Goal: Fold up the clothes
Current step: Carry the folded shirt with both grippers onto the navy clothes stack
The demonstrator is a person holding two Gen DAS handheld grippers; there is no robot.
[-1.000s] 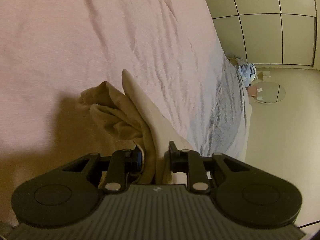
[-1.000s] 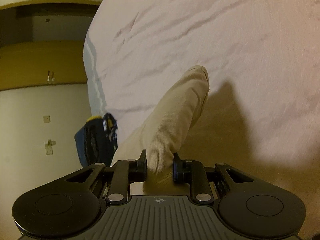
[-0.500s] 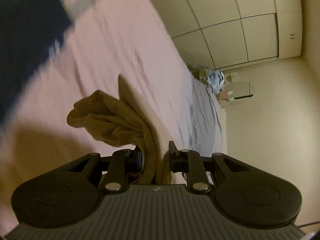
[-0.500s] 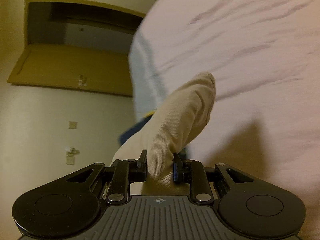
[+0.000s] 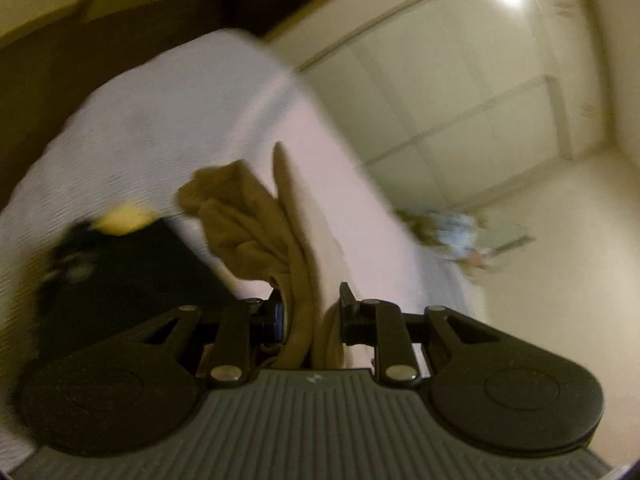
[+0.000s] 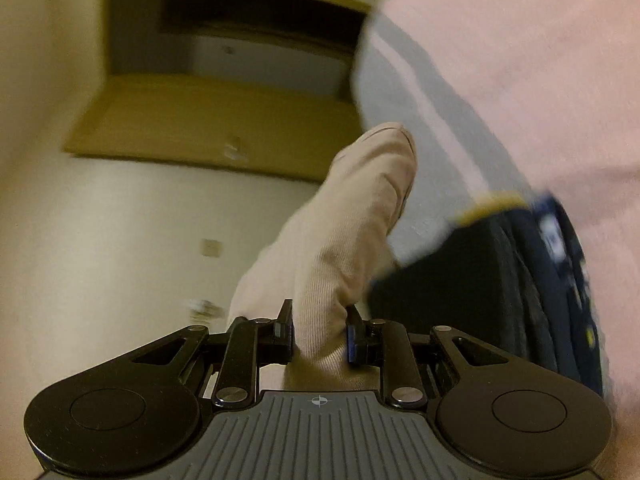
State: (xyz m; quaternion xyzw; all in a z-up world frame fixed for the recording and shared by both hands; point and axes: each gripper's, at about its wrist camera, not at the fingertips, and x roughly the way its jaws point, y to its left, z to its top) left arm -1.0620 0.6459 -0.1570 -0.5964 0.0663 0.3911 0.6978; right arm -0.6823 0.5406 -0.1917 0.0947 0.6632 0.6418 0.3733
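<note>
A beige ribbed garment (image 5: 256,224) bunches out ahead of my left gripper (image 5: 310,316), which is shut on a fold of it above the pink bed sheet (image 5: 168,120). In the right wrist view another part of the same beige garment (image 6: 352,232) stands up from my right gripper (image 6: 320,338), which is shut on it. Both views are blurred by motion. The stretch of cloth between the two grippers is out of sight.
A dark navy garment with a yellow patch (image 5: 132,264) lies on the bed near its edge, also seen as the navy garment (image 6: 520,288). White wardrobe doors (image 5: 460,92) and floor clutter (image 5: 456,232) lie beyond the bed. A wooden door (image 6: 216,120) is in the wall.
Both grippers have lifted and tilted upward with the beige garment still held. The views swung from the sheet toward the bed's edge, the walls and the navy garment.
</note>
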